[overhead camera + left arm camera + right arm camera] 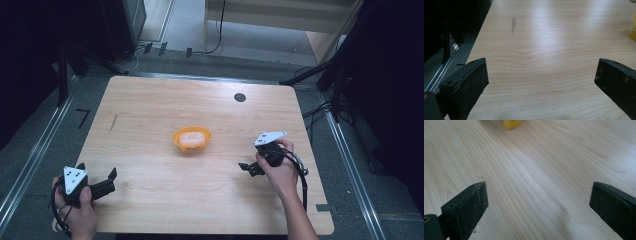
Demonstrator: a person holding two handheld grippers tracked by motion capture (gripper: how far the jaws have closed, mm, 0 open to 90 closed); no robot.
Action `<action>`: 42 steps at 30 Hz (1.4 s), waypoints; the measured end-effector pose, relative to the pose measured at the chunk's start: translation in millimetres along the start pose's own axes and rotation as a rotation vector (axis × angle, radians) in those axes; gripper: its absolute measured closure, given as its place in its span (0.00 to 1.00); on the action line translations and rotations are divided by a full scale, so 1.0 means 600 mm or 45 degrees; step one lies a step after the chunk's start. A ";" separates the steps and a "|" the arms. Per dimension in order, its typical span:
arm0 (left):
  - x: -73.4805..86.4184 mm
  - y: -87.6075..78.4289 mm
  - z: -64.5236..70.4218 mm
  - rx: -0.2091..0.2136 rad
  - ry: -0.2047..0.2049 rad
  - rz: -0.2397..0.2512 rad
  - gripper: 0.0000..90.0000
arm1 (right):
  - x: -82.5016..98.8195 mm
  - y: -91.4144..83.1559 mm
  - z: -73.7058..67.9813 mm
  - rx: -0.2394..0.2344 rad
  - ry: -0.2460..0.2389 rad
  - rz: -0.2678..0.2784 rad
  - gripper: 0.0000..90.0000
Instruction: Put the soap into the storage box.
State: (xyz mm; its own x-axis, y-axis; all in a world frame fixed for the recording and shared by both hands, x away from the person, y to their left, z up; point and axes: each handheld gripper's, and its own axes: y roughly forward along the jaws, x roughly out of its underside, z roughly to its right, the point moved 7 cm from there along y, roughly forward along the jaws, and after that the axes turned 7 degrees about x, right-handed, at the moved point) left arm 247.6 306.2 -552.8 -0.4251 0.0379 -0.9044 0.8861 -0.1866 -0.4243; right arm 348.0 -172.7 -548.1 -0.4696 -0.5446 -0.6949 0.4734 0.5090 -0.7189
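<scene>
In the middle of the light wooden table (150, 105) sits a small round orange plastic bowl (192, 138). Inside the bowl there is something pale pink, but it is too blurry to tell what it is. The bowl stands upright, all by itself, with bare wood on every side.

The left gripper (96, 180) is near the front left corner of the table, held in the person's left hand (75, 207). Its two black jaws are spread wide apart and hold nothing. It is well apart from the bowl. In the left gripper view the left gripper (541, 82) has only bare wood between its jaws, and a bit of the orange bowl (633, 30) peeks in at the far right edge. A thin dark mark (513, 24) lies on the wood farther off.

The right gripper (246, 167) is on the right side of the table, held in the person's right hand (281, 172). It is closer to the bowl but does not touch it. In the right gripper view the right gripper (537, 201) has its jaws spread wide too, with nothing between them. The orange bowl (511, 124) shows at the top edge there.

A small round dark spot (240, 97) is on the table near the back edge.
</scene>
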 end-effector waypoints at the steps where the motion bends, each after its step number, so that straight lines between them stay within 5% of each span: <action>1: 0.000 0.000 0.000 0.000 0.000 0.001 0.00 | 0.006 -0.002 0.002 0.006 0.012 0.003 0.03; 42: 0.000 0.000 0.001 -0.002 0.009 -0.009 0.00 | 0.186 -0.090 0.018 0.150 0.234 0.122 0.03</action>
State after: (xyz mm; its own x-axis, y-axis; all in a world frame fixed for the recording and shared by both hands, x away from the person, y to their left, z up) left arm 247.5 305.7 -552.9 -0.4300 0.0459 -0.9017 0.8834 -0.1847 -0.4307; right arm 278.1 -268.3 -586.4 -0.5409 -0.3615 -0.7595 0.6011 0.4655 -0.6496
